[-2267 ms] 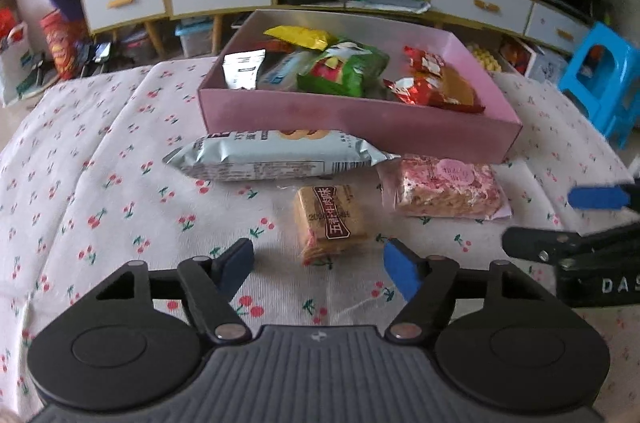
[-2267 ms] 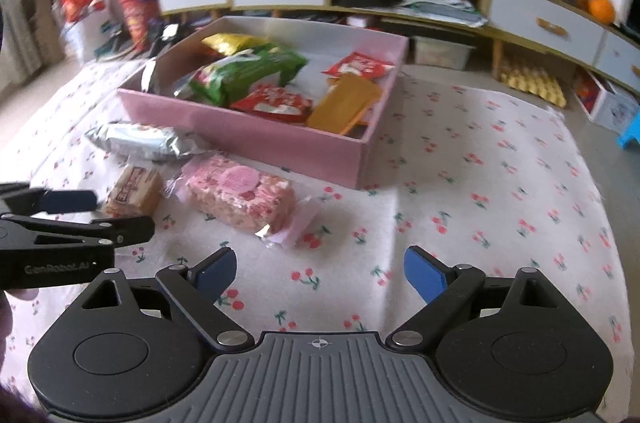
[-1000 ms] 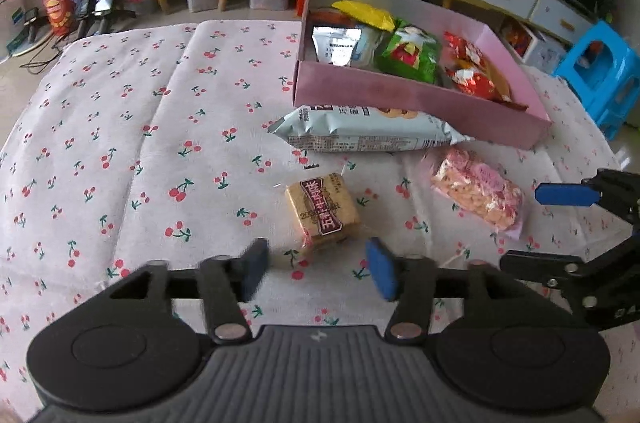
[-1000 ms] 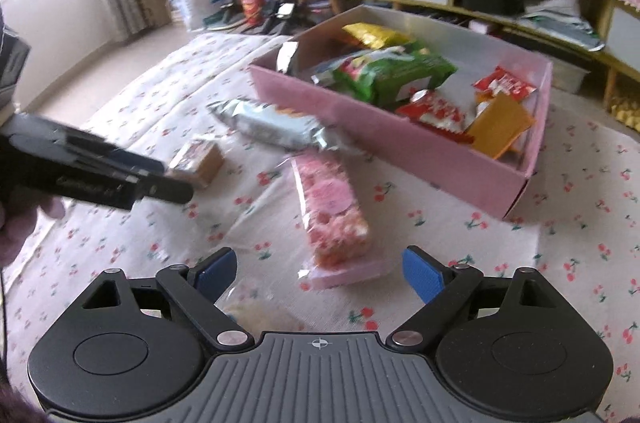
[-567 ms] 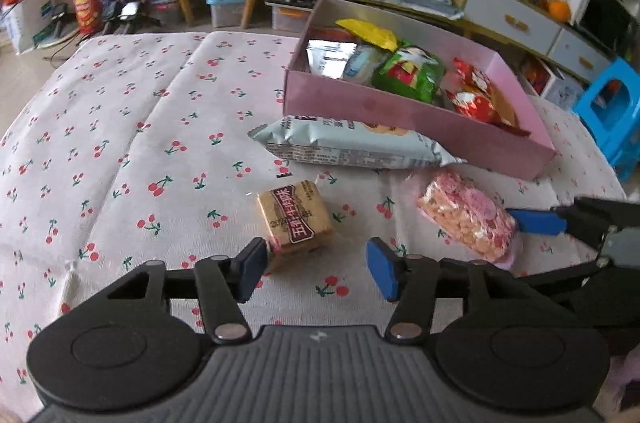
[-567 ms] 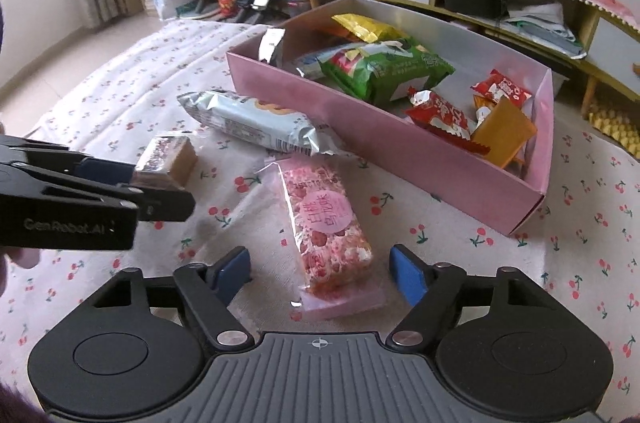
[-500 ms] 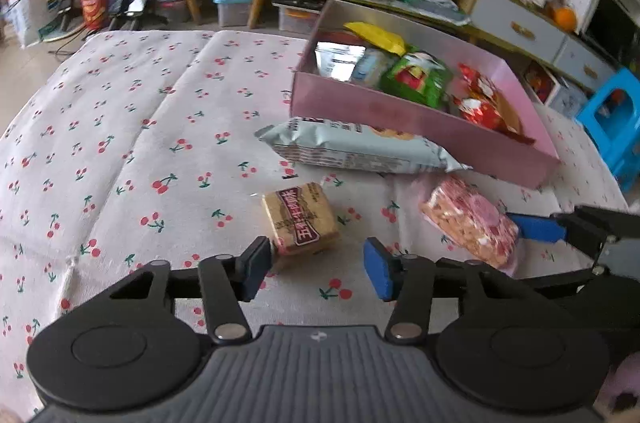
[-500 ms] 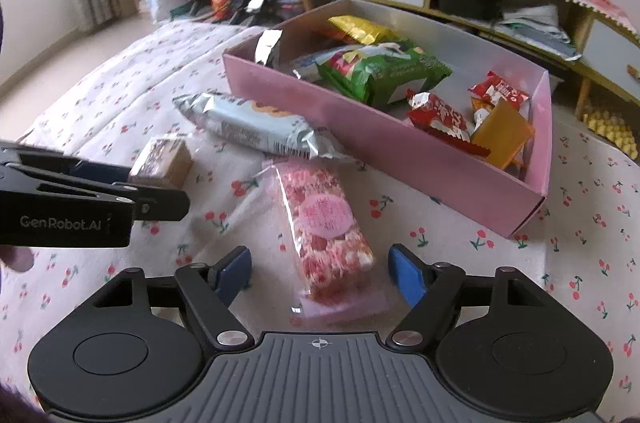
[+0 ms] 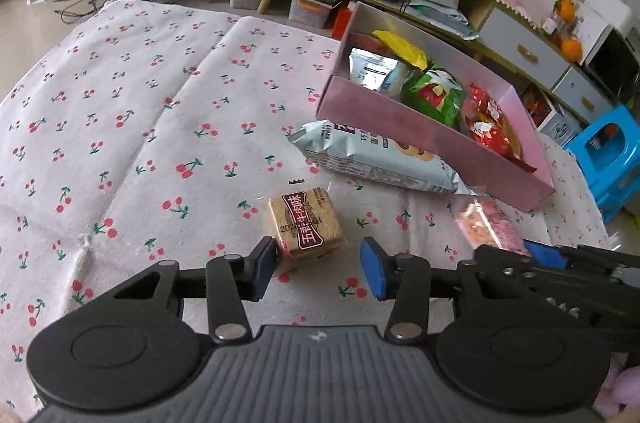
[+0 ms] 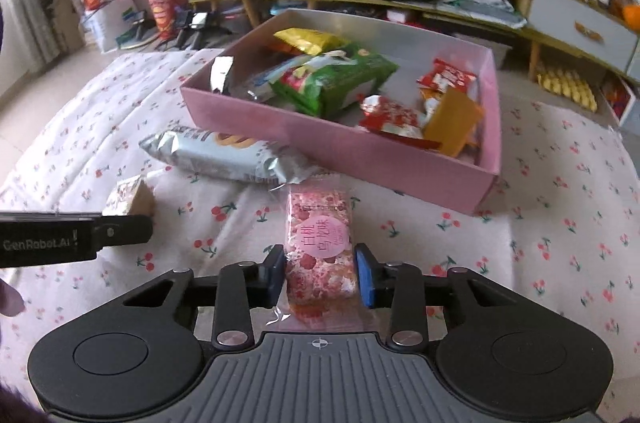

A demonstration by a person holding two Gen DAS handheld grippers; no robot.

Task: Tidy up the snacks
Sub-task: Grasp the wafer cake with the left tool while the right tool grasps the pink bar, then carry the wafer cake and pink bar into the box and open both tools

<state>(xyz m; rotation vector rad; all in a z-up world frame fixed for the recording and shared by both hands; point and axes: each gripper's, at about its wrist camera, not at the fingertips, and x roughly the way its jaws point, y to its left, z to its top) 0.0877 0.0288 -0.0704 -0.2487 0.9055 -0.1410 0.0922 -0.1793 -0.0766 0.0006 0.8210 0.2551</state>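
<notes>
Both tongs have dropped in closer since a moment ago. Right tongs (image 10: 320, 273) now have their blue pads pressed against both sides of the pink snack bar (image 10: 320, 251), pinching it where it lies on the cherry-print tabletop (image 10: 560, 223), just in front of the pink box (image 10: 340, 151). Left tongs (image 9: 318, 265) are spread, with the left pad touching the small brown biscuit pack (image 9: 306, 221) and the right pad off it. Silver cookie bag (image 9: 368, 157) lies against the box's front wall.
</notes>
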